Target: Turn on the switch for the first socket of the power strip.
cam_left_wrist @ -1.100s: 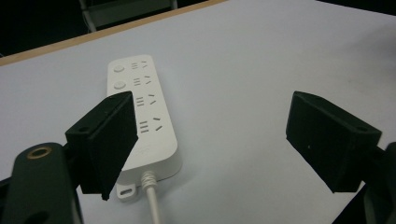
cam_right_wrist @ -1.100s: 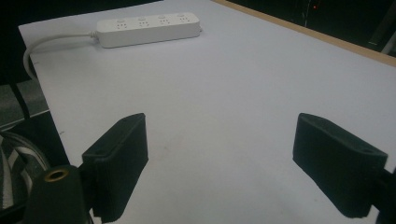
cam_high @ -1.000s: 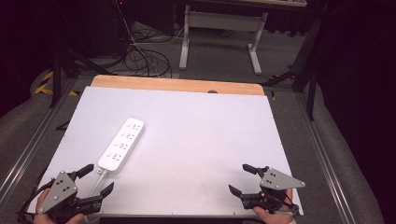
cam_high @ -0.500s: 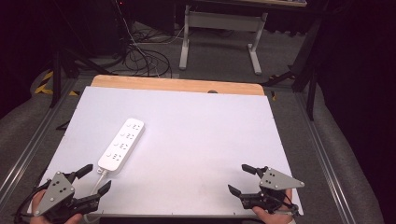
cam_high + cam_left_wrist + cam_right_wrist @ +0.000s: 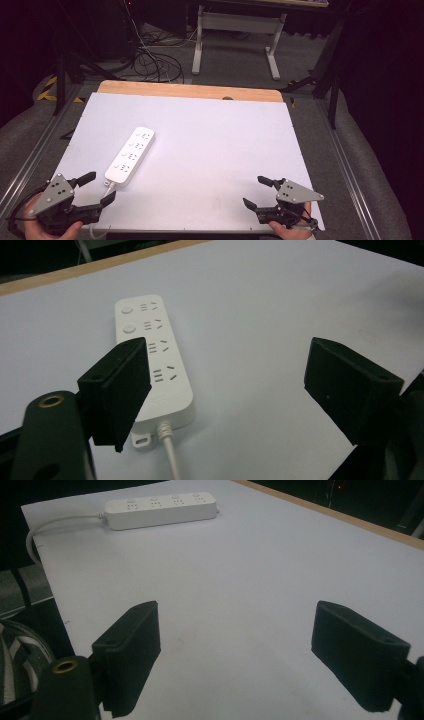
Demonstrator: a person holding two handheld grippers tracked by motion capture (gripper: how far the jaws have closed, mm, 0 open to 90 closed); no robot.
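Your left gripper [image 5: 95, 188] sits at the near left corner of the table [image 5: 215, 150] with its jaws spread wide and nothing between them; they have just been opening a little further. The power strip [image 5: 130, 156] lies just ahead of those jaws, apart from them, on the white sheet. In the left gripper view the power strip [image 5: 155, 360] runs away from you beside the left-hand jaw, whose tip covers part of the strip's near edge, while the right-hand jaw stands well off over bare sheet. The strip's cord [image 5: 167, 450] leaves its near end and comes straight back toward the gap between your jaws, closer to the left-hand one.

The strip's long axis points away from your left gripper and leans toward the middle of the table, cord end nearest the jaws, sockets facing up. Seen from the right gripper view, the power strip [image 5: 161, 509] lies crosswise, far ahead and to the left of the jaws.

Your right gripper [image 5: 258, 192] rests at the near right corner, jaws wide apart and empty, well apart from the strip.

The cord [image 5: 95, 231] drops over the near table edge and its end is cut off from sight. Your hands are partly cut by the bottom of the high view.
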